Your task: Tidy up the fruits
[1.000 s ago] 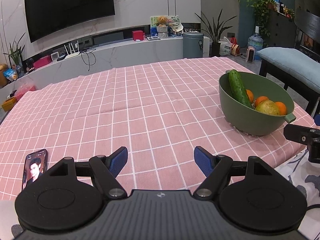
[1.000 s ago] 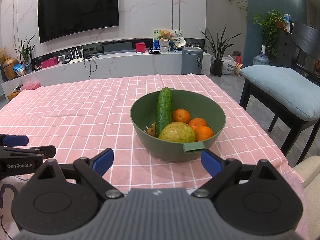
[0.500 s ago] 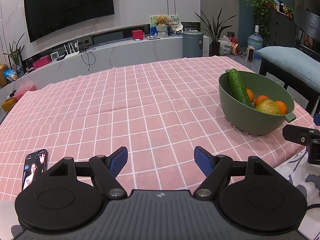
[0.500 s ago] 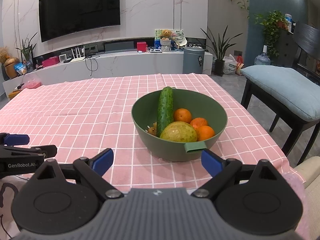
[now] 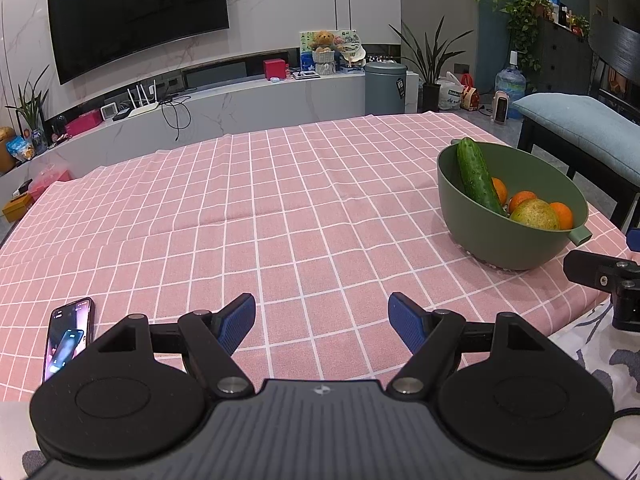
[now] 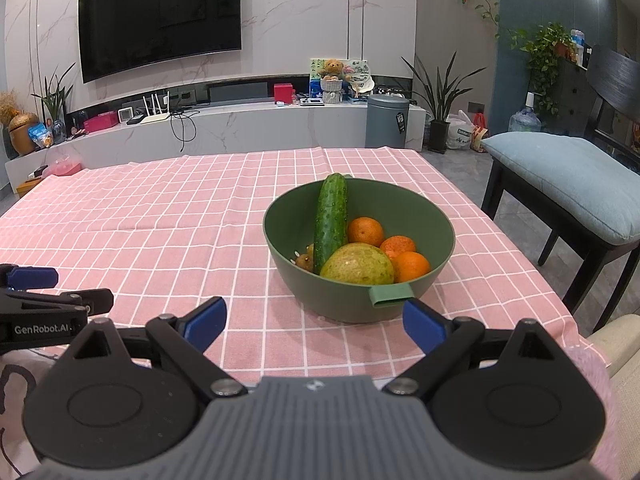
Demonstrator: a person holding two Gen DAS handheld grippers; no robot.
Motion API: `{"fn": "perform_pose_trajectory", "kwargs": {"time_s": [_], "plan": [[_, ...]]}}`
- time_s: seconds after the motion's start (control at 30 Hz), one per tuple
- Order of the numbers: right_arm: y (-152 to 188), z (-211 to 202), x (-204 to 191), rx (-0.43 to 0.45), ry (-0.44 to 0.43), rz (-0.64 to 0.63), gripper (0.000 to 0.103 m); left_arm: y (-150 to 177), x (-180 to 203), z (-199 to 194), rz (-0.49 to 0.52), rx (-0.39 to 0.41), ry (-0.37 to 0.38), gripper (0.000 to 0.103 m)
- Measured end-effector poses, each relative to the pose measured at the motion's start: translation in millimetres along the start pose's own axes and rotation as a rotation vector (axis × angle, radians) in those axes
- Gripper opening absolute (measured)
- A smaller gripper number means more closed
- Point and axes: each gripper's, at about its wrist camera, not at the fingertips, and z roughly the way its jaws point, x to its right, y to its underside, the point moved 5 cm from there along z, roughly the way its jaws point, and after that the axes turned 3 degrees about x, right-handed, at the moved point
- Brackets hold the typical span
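A green bowl (image 6: 436, 224) stands on the pink checked tablecloth (image 6: 160, 224) near the table's right front. In it lie a cucumber (image 6: 331, 220) leaning on the rim, three oranges (image 6: 365, 232), a yellow-green pear (image 6: 358, 265) and small brown fruits (image 6: 305, 259). My right gripper (image 6: 314, 322) is open and empty just in front of the bowl. My left gripper (image 5: 322, 320) is open and empty over bare cloth, left of the bowl (image 5: 480, 236). The cucumber (image 5: 476, 176) also shows in the left wrist view.
A phone (image 5: 68, 338) with a lit screen lies at the table's front left. A chair with a blue cushion (image 6: 568, 176) stands to the right of the table. The left gripper's side (image 6: 40, 312) shows at the right view's left edge.
Both grippers stay open and nearly still. The phone's screen picture has changed.
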Motion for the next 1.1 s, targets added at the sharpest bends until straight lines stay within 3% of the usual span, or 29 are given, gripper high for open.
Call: {"fn": "perform_pose_trajectory", "kwargs": {"time_s": [1.1], "plan": [[1.0,0.6,1.4,0.003,0.004,-0.025,0.092,-1.1,0.8,0.0,-0.003,0.001,0.004,0.089]]}}
